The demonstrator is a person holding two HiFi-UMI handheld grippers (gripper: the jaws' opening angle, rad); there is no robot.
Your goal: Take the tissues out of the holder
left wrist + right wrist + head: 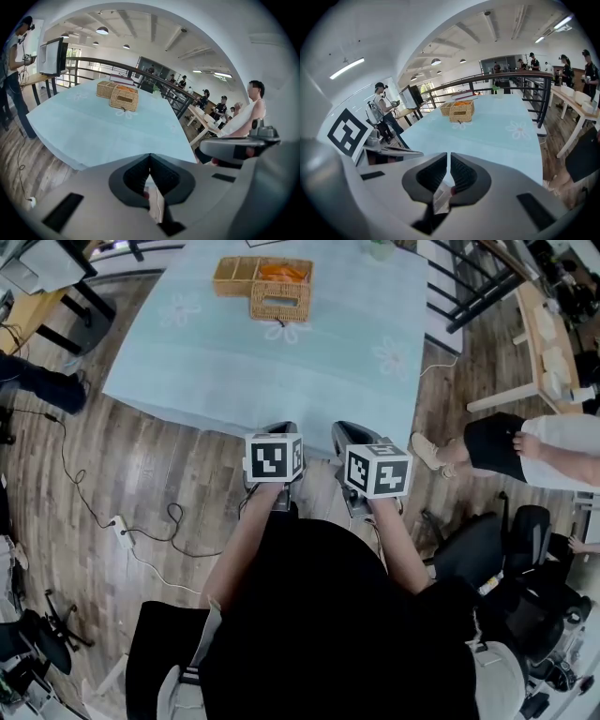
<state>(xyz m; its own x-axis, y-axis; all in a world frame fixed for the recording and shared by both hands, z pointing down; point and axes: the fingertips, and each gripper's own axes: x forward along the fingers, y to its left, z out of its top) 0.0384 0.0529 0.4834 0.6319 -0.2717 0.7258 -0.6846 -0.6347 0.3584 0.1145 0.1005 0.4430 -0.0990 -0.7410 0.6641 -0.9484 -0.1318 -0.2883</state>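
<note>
Left gripper (149, 158) jaws together, right gripper (448, 157) jaws together, both empty, holder (279, 300) well apart

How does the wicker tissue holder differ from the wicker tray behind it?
The tissue holder is a closed box with a slot; the tray is open, divided, with something orange inside. The holder stands nearer the person, the tray beyond it. Both are wicker, on the blue tablecloth.
</note>
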